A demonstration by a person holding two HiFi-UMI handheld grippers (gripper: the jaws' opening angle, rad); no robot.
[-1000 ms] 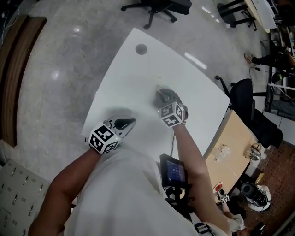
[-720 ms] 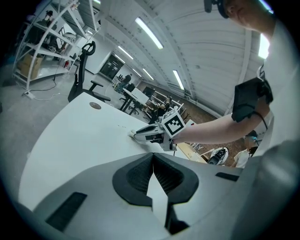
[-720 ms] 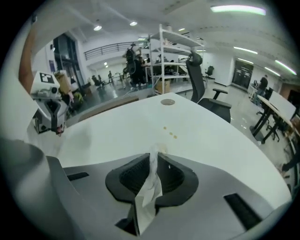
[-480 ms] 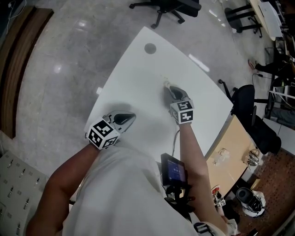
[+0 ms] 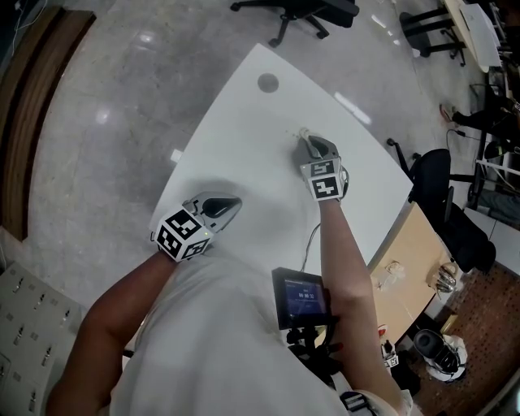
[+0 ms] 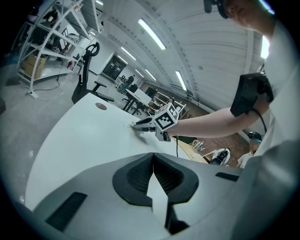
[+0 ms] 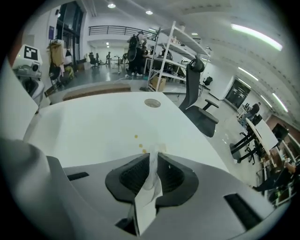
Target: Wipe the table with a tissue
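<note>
The white table [image 5: 236, 146] fills the middle of the head view. My right gripper [image 5: 307, 140] reaches to its far right part, shut on a white tissue [image 7: 149, 197] that sticks out past the tips [image 5: 303, 132] onto the tabletop. A few small yellow specks [image 7: 136, 137] lie on the table just ahead of the tissue. The left gripper view shows the right gripper [image 6: 137, 125] low over the surface. My left gripper [image 5: 234, 202] hovers at the near left part of the table with its jaws shut and nothing held [image 6: 153, 160].
A round cable hole [image 5: 267, 82] sits near the table's far corner. Black office chairs [image 5: 301, 12] stand beyond the table, and another chair [image 5: 431, 171] is at its right edge. A wooden desk [image 5: 410, 252] with small items lies further right.
My right gripper has slid the tissue up and to the right across the table, away from me. The left gripper has stayed where it was.
</note>
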